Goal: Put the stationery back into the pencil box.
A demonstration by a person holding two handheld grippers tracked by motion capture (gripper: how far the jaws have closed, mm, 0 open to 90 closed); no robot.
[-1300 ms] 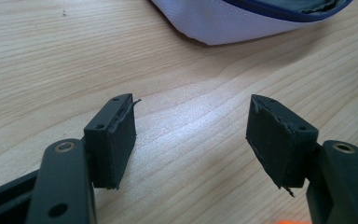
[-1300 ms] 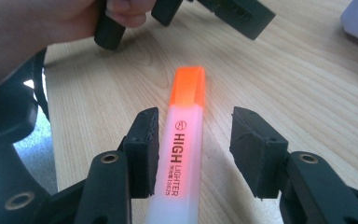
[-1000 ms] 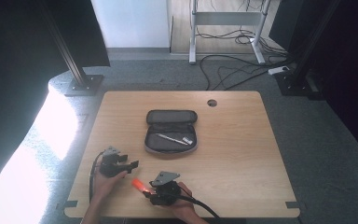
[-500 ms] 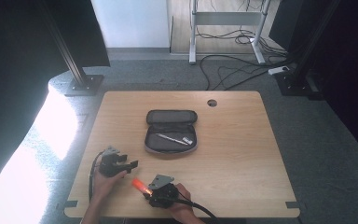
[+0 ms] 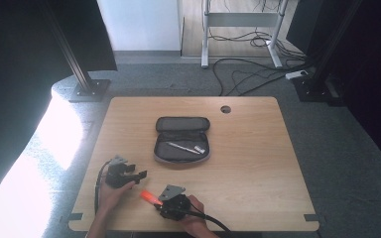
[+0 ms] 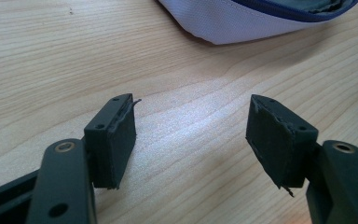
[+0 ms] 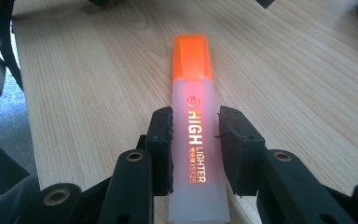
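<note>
An orange highlighter (image 7: 193, 70) with a translucent white barrel sits between the jaws of my right gripper (image 7: 195, 116), which is shut on the barrel; the orange cap points away from it. In the high view the highlighter (image 5: 148, 197) sticks out to the left of the right gripper (image 5: 159, 202), near the table's front edge. My left gripper (image 5: 139, 174) rests low over the wood at the front left, open with nothing between its fingers (image 6: 116, 135). An open grey pencil case (image 5: 182, 141) lies mid-table with a pen (image 5: 181, 147) inside, and its near rim (image 6: 242, 18) lies just beyond the left gripper.
The wooden table (image 5: 258, 168) has a round cable hole (image 5: 225, 109) at the back right. Black cables trail from both grippers off the front edge. Dark frame posts and floor cables stand beyond the table's far side.
The right gripper with the highlighter has shifted very slightly to the left. The left gripper and the pencil case have stayed where they were.
</note>
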